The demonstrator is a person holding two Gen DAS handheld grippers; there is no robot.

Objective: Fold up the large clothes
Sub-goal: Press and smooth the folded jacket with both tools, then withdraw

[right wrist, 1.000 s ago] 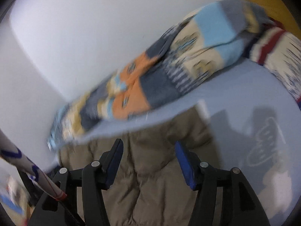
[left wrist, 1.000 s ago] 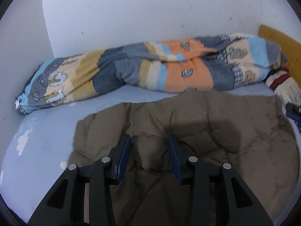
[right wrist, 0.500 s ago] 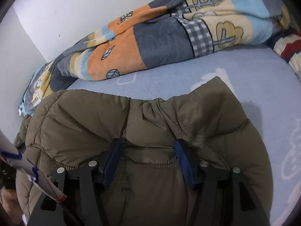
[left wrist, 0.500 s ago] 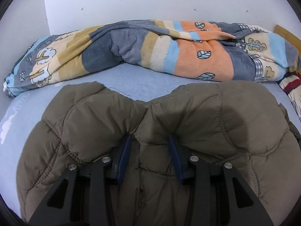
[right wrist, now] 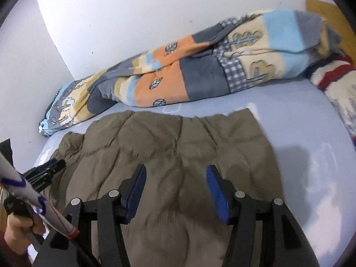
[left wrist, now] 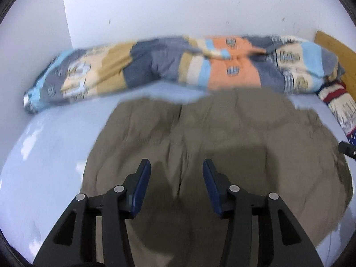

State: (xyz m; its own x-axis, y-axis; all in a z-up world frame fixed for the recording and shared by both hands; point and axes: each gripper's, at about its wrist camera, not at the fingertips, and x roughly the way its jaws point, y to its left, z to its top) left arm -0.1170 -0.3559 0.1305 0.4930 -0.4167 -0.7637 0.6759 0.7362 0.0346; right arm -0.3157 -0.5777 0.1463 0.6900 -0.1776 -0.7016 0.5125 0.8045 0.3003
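An olive-brown quilted jacket (left wrist: 222, 146) lies spread flat on the light blue bed sheet (left wrist: 51, 155). My left gripper (left wrist: 175, 164) hovers over its near part. Its jaws are opening, with nothing between the blue pads. My right gripper (right wrist: 176, 169) hangs open over the right half of the jacket (right wrist: 178, 142), and its pads are also clear of the fabric. In the right wrist view the left gripper (right wrist: 47, 169) shows at the jacket's left edge. The tip of the right gripper (left wrist: 347, 149) peeks in at the far right of the left wrist view.
A rolled patchwork blanket (right wrist: 200, 71) lies along the white wall (right wrist: 133, 22) behind the jacket. A red, white and blue striped textile (right wrist: 333, 82) sits at the right by a wooden board (left wrist: 333, 46). A hand (right wrist: 17, 229) shows at lower left.
Half a second ago both grippers pinched raised folds of the jacket. Now both have let go and drawn back, and the jacket lies flat on the sheet.
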